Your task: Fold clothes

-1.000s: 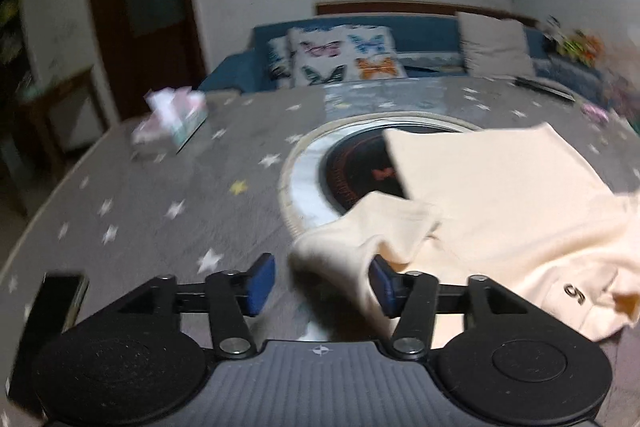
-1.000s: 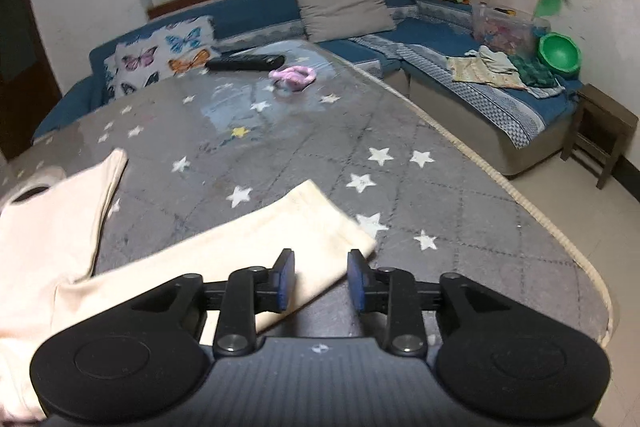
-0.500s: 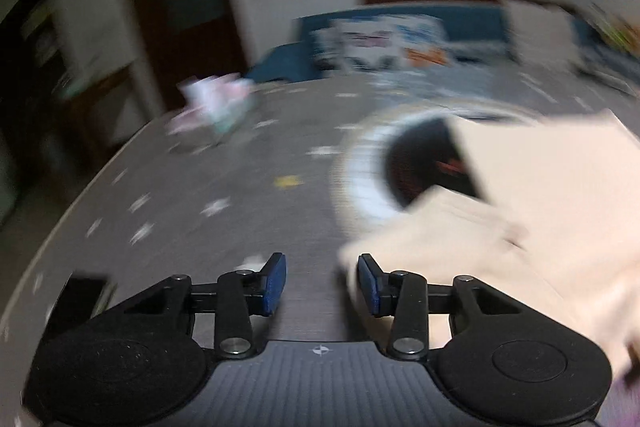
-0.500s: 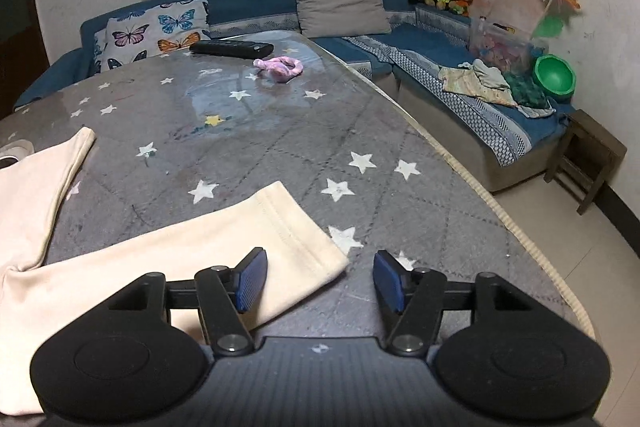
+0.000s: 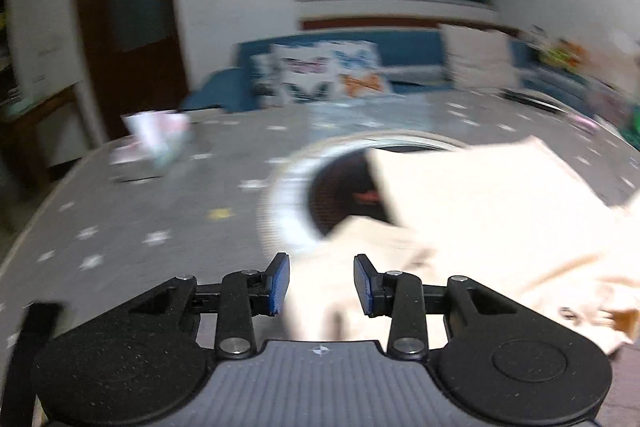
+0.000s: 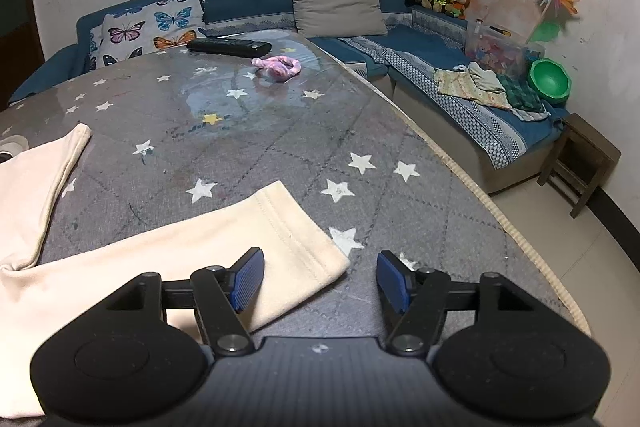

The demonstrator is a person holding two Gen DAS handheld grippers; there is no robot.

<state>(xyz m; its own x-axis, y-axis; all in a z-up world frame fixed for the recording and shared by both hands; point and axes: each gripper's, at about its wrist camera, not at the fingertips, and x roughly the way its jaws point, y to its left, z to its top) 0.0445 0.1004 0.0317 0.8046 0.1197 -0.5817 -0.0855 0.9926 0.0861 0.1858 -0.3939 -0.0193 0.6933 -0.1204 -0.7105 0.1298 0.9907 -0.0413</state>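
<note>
Over cream sleeve (image 6: 224, 247): right gripper (image 6: 320, 281) now wide, sleeve released; left gripper (image 5: 321, 283) narrower, gripping nothing.

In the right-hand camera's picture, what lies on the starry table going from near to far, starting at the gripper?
right gripper → cream sleeve cuff → pink toy → black remote control → butterfly cushion on the blue sofa behind the table.

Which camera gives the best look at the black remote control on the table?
The right wrist view: the black remote control lies sharp and whole near the star-patterned table's far edge. The left wrist view shows only a blurred dark streak there.
</note>
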